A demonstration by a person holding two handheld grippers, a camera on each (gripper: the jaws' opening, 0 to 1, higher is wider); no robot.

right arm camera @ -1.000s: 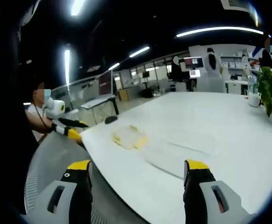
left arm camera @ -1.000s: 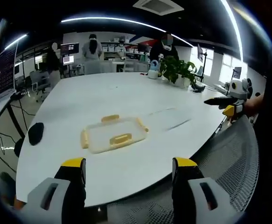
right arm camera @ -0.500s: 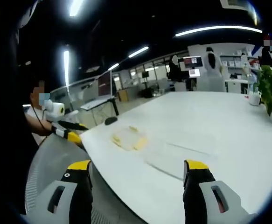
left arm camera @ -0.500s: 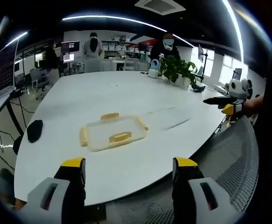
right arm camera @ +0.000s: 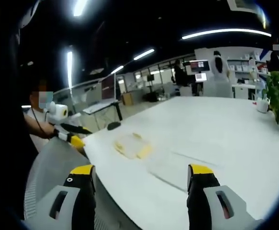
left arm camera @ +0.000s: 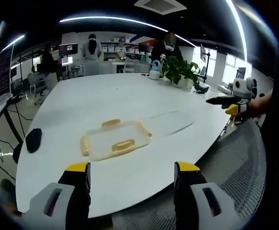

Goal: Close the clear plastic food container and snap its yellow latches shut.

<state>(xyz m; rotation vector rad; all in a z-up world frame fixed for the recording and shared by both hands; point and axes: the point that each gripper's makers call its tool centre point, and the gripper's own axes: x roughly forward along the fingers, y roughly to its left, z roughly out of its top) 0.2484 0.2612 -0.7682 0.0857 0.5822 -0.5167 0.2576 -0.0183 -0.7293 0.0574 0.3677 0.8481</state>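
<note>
Clear plastic food container (left arm camera: 115,140) with yellow latches (left arm camera: 124,145) lies flat on the white desk (left arm camera: 129,100), near its front edge, at 12 o'clock from the left gripper (left arm camera: 131,179). Bare desktop surrounds it. Both the left gripper and the right gripper (right arm camera: 140,184) hang wide open, holding nothing, over a mesh chair (left arm camera: 235,163).

A clear plastic food container (left arm camera: 115,142) lies flat on the white table (left arm camera: 129,100), near its front edge. Yellow latches (left arm camera: 123,145) sit on its sides, one on each of the four. The lid seems to be on, though the view is too coarse to be sure.
</note>
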